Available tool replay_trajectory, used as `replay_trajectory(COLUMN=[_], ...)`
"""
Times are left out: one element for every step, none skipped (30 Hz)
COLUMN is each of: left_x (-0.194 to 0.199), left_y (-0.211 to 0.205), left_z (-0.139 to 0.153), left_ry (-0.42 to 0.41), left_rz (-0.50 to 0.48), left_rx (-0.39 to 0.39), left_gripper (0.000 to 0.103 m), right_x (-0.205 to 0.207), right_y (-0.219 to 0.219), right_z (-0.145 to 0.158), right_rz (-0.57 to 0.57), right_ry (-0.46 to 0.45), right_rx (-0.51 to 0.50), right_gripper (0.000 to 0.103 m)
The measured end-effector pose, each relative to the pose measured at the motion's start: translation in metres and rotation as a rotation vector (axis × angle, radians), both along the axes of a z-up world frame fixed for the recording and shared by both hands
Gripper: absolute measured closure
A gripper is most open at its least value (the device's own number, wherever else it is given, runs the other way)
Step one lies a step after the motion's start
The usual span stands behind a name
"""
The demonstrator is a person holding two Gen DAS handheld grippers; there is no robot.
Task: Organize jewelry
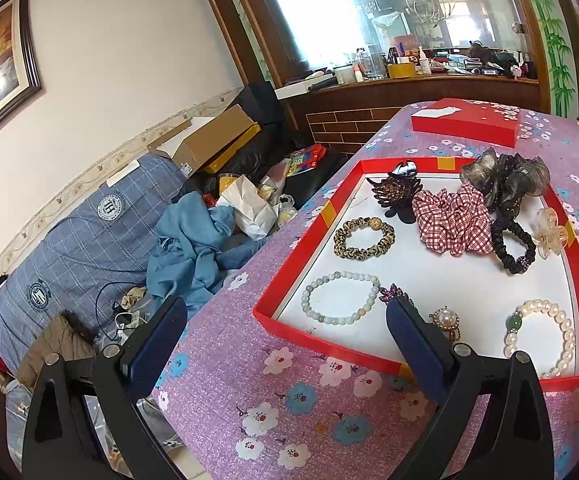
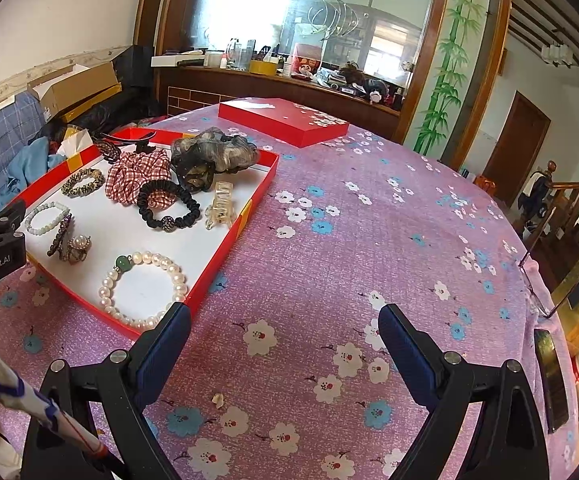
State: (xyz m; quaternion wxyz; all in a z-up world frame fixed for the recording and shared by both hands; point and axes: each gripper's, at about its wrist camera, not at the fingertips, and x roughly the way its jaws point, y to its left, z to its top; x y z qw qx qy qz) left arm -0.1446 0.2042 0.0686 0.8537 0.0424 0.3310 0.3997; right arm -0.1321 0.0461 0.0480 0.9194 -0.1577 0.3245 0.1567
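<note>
Left gripper stood wide open and empty at the near edge of the red tray, one finger already over its rim. Right gripper was also spread wide and empty, over bare tablecloth; the tray lay to its left. Pearl bracelet sat nearest, its ring flat; jade-bead bracelet just ahead of the left gripper. Left arm judged nearer. Scrunchies farther back.

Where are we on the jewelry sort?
Looks mostly done: the pale bead bracelet, pearl bracelet, leopard scrunchie, checked scrunchie, black scrunchie and clear claw clip all lie inside the red tray. In hand: nothing; left gripper and right gripper show open, empty jaws. Left: no loose jewelry is visible outside the tray; the red lid sits apart on the cloth.
</note>
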Motion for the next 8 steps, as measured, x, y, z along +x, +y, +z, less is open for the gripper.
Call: replay_trajectory(left_x=[0.0000,0.0000,-0.0007,-0.0018,-0.0034,-0.0049,-0.0062,-0.0073], left_y=[0.0000,0.0002,0.0007,0.0008,0.0003,-0.0007,-0.0014,-0.0032], left_z=[0.0002,0.0003,-0.0013,-0.0024,-0.0028,-0.0024,-0.0013,-0.0013], left_ry=[0.000,0.000,0.000,0.000,-0.003,-0.006,-0.004,-0.002], left_rz=[0.002,0.004,0.007,0.013,0.021,0.029,0.030,0.035], left_rx=[0.001,0.001,0.000,0.001,0.013,0.031,0.043,0.059], left_gripper=[0.003,0.003,0.003,0.003,0.003,0.003,0.003,0.003], right_x=[0.0002,0.0003,0.0011,0.0009,0.0009,0.0013,0.0019,0.0024], right_y=[-0.0004,-0.0011,-0.0007,-0.0019,-0.0024,-0.0024,-0.0011,-0.0027], right_z=[-0.0002,-0.0002,-0.0002,-0.0002,-0.0002,-0.0001,-0.0001,-0.0002], right_rz=[-0.001,-0.002,-0.004,-0.005,-0.007,-0.009,-0.011,-0.014], right_ry=[0.000,0.000,-0.001,-0.001,-0.001,0.000,0.002,0.004], right_rx=[-0.001,-0.002,-0.003,-0.003,-0.003,-0.003,-0.002,0.001], right_gripper=[0.006,0.006,0.006,0.006,0.006,0.006,0.006,0.006])
